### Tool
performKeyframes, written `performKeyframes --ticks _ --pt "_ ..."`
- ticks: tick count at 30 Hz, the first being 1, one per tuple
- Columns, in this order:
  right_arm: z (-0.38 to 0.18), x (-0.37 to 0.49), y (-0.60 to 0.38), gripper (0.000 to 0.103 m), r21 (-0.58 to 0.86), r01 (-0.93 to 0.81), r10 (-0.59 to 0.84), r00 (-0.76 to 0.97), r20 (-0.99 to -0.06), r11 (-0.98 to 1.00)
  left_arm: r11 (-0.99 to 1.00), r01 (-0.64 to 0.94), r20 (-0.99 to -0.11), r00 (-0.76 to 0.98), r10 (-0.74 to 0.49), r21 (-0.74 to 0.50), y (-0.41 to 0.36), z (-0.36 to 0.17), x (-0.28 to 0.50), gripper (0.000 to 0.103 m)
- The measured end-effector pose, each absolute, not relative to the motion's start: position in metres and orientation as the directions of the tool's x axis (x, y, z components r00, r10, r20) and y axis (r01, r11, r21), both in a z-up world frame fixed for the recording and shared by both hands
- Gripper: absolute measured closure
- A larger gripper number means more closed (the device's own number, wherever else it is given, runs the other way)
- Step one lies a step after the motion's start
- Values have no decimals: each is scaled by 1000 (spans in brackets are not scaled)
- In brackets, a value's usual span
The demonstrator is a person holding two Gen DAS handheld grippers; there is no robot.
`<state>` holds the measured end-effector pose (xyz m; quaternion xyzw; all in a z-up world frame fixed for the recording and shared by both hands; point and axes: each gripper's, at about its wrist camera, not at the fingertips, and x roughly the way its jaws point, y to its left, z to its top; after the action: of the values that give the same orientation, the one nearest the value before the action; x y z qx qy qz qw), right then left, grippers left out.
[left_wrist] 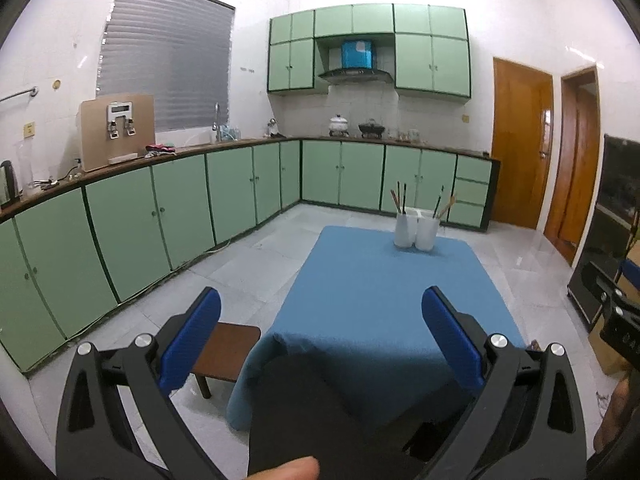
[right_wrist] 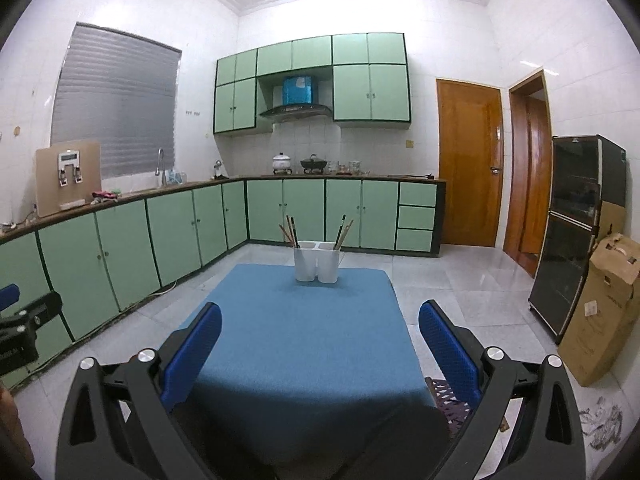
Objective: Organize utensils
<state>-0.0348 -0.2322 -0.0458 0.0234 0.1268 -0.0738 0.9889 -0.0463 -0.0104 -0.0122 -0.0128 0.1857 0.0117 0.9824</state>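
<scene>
At the far edge of the blue-clothed tabletop (right_wrist: 304, 340) stood a white two-compartment utensil holder (right_wrist: 317, 262) — chopsticks (right_wrist: 291, 230) upright in both compartments. Looked finished or nearly so; nothing loose elsewhere. Left gripper (left_wrist: 320, 332) and right gripper (right_wrist: 320, 336) — spread wide, empty, well short.

Left gripper (left_wrist: 320, 332) jaws wide apart, empty, pointing 12 o'clock; right gripper (right_wrist: 320, 340) same, level, nothing between its fingers.

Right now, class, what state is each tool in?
Left tool: open, holding nothing.
Right tool: open, holding nothing.
</scene>
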Motion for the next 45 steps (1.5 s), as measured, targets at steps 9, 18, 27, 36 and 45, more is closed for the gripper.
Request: performKeyframes --ticks 9,18,27,36,45 --pt "-48 -38 -236 6 38 142 -129 961 -245 989 996 -85 -342 936 81 1 -14 -9 -56 5" --pt "-53 -40 -236 6 35 145 -132 958 -253 989 994 -110 -321 942 104 -1 -9 -6 -62 5" --pt "-50 -42 -234 6 43 154 -140 961 -239 987 991 -131 -295 947 124 -3 -7 -3 -67 5" --pt "-48 -45 -231 6 38 165 -153 963 -222 985 990 -138 -292 947 132 0 -7 4 -67 5" --pt "-47 -48 -231 6 41 167 -155 964 -216 985 990 -139 -287 949 134 1 -7 6 -68 5"
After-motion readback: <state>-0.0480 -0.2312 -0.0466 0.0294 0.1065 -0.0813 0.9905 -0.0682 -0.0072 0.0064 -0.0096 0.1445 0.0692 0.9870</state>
